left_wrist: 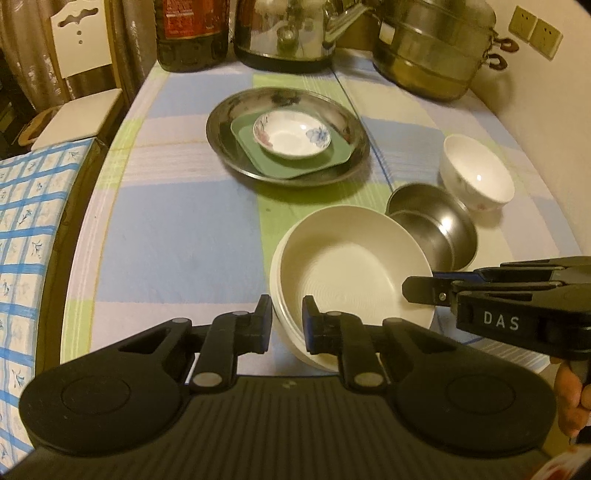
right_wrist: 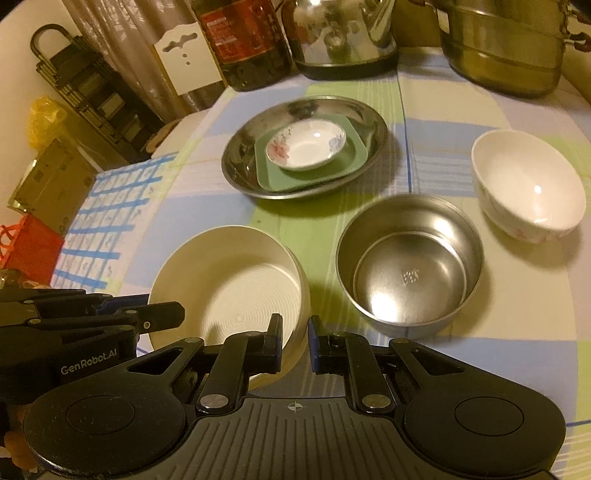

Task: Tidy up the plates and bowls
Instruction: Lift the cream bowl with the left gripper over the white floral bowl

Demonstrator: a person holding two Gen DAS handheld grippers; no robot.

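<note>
A cream ribbed bowl (left_wrist: pixel 351 266) (right_wrist: pixel 229 273) is tilted off the table, held by both grippers. My left gripper (left_wrist: pixel 287 325) is shut on its left rim. My right gripper (right_wrist: pixel 295 343) is shut on its right rim; it also shows in the left wrist view (left_wrist: pixel 421 291). A steel bowl (left_wrist: pixel 436 225) (right_wrist: pixel 410 258) sits just to the right. A white floral bowl (left_wrist: pixel 478 173) (right_wrist: pixel 528 188) sits further right. A steel plate (left_wrist: pixel 225 125) (right_wrist: pixel 236 162) holds a green square plate (left_wrist: pixel 295 166) (right_wrist: pixel 269 177) with a small floral dish (left_wrist: pixel 291 134) (right_wrist: pixel 306 146) on top.
A dark bottle (left_wrist: pixel 192 33) (right_wrist: pixel 243 40), a steel kettle (left_wrist: pixel 284 33) (right_wrist: pixel 343 33) and a steel steamer pot (left_wrist: pixel 432 51) (right_wrist: pixel 506 48) stand along the table's far edge. A white chair (left_wrist: pixel 81 66) stands at the far left. The wall is close on the right.
</note>
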